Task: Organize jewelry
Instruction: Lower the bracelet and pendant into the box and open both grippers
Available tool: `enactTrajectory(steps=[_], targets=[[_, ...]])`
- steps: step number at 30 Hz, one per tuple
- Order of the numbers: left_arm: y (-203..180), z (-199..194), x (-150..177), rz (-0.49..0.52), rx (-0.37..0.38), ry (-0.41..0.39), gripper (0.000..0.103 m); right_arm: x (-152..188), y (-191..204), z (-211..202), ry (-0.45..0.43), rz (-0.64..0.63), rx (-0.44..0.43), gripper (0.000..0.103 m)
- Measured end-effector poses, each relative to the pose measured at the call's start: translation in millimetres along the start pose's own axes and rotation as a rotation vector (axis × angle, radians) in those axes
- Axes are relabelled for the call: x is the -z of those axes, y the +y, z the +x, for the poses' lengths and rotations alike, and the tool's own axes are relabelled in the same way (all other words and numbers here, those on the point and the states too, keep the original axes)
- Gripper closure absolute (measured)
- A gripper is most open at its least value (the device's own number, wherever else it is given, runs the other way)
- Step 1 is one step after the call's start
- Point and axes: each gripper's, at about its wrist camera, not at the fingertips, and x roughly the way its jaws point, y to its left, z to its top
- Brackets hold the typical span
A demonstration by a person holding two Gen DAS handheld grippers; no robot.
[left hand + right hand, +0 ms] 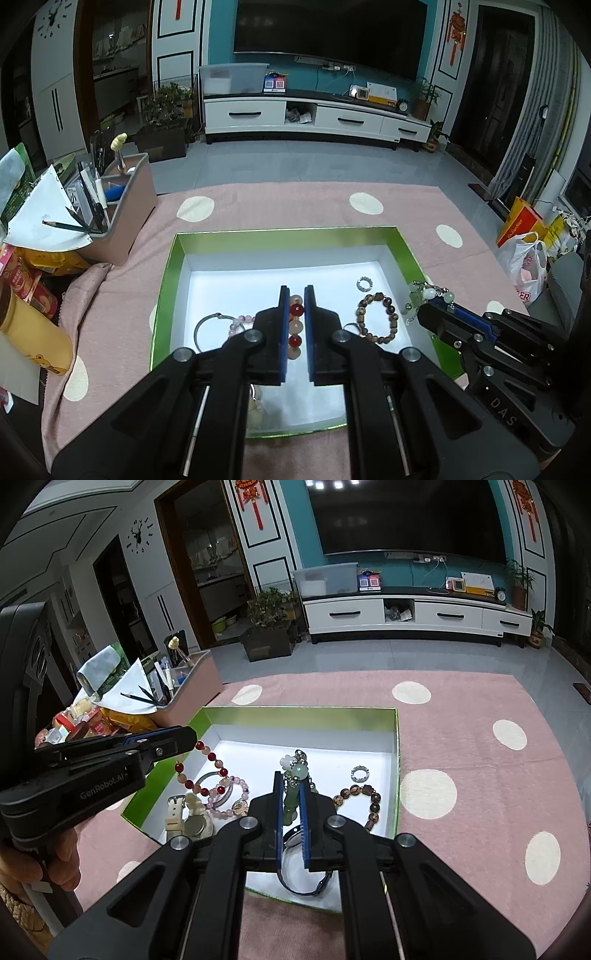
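Left claw (296,295) was clamped on a red-and-peach bead bracelet (296,325), which hung above the white floor of the green-rimmed box (168,273). Right claw (291,779) was closed on a green jade bead string (295,775) over the same box. Inside lay a brown bead bracelet (360,801), a ring (360,774) and a watch (175,812), on the pink dotted table (480,775).

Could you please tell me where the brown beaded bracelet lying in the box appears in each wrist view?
Left wrist: brown beaded bracelet right of centre, just right of the left gripper.
Right wrist: right of the right gripper.
Shared landmark: the small silver ring just beyond it.
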Motion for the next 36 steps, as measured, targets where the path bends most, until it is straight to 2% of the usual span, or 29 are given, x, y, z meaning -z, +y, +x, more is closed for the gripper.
enactTrajectory(steps=[9,20,36], targets=[[3,24,3,-0.009,-0.017,0.046,0.096,-5,1,22,0.04,-0.012,0.016,0.096],[9,51,8,-0.026,-0.035,0.122,0.096,-6,6,57,0.128,-0.02,0.039,0.096],[9,64,5,-0.018,-0.069,0.149,0.096,-7,5,71,0.159,-0.017,0.058,0.096]])
